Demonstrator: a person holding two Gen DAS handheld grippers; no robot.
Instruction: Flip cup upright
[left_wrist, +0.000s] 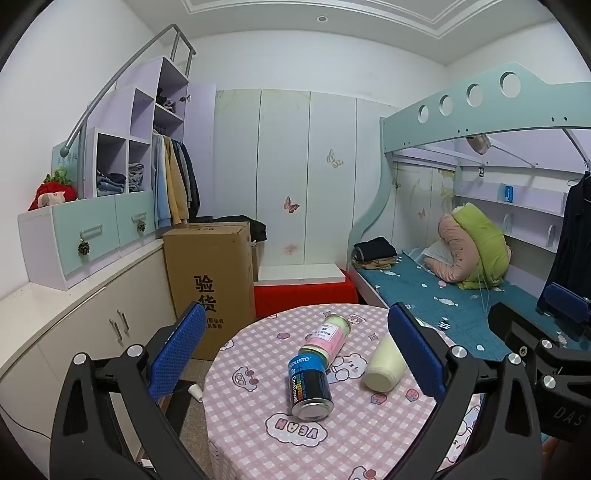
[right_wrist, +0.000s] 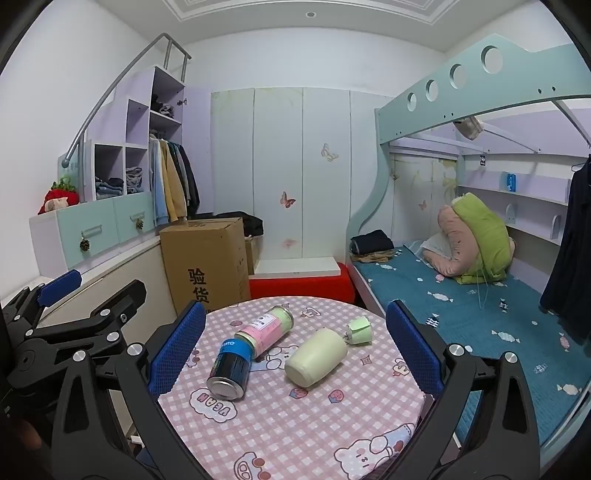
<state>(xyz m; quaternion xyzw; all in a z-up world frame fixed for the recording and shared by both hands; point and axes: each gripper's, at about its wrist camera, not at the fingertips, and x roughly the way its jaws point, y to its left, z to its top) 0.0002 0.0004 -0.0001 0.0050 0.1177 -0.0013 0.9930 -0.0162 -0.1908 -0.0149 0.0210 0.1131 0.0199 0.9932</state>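
Note:
A cream cup (left_wrist: 384, 365) lies on its side on the round table (left_wrist: 332, 450) with the pink checked cloth; its base faces the cameras. It also shows in the right wrist view (right_wrist: 316, 356). My left gripper (left_wrist: 295, 354) is open and empty, held above the table's near side, with the cup just inside its right finger. My right gripper (right_wrist: 295, 350) is open and empty, with the cup between its fingers but farther off. The right gripper also shows at the right edge of the left wrist view (left_wrist: 546, 354), and the left gripper at the left edge of the right wrist view (right_wrist: 74, 317).
A black and blue can (left_wrist: 308, 387) and a pink-labelled jar (left_wrist: 328, 338) lie on their sides left of the cup. A small green lid (right_wrist: 359, 329) lies beyond the cup. A cardboard box (left_wrist: 210, 280) stands past the table, a bed (left_wrist: 443, 295) to the right.

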